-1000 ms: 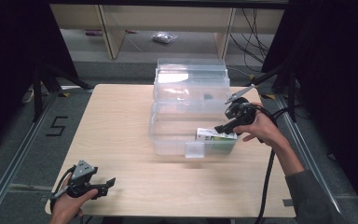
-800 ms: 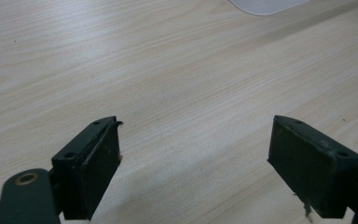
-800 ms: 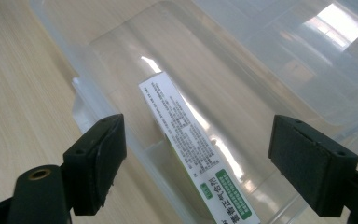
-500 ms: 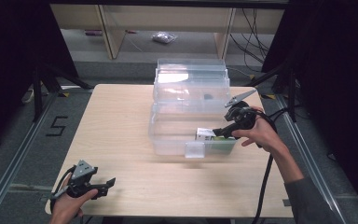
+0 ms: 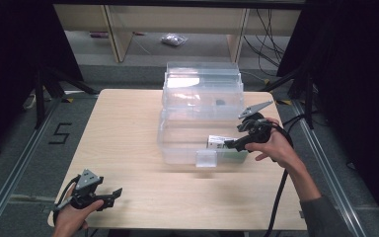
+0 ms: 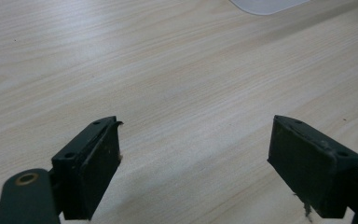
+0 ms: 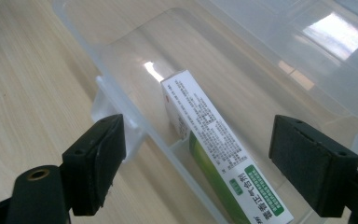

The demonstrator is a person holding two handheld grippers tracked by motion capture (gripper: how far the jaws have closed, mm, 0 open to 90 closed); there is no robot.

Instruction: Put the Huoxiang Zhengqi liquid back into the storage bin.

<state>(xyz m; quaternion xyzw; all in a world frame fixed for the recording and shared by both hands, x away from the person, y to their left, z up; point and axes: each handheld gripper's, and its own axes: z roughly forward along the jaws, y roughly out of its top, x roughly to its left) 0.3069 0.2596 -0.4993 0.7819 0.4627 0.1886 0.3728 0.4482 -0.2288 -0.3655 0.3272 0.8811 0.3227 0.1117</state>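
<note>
One carton (image 7: pixel 223 154) inside clear bin (image 5: pixel 177 148)

- A light wooden table (image 5: pixel 128 143) stands on a grey floor (image 5: pixel 10 163).
- A clear plastic box (image 5: pixel 187 143) sits on the table, with a second clear box (image 5: pixel 202 91) touching behind it.

A box (image 5: pixel 201 116) sat on the table (image 5: pixel 123 148), toward the back. A small carton (image 5: pixel 223 144) lay inside it, near its front right corner. The left gripper (image 5: pixel 109 196) was near the table's front left corner.
</note>
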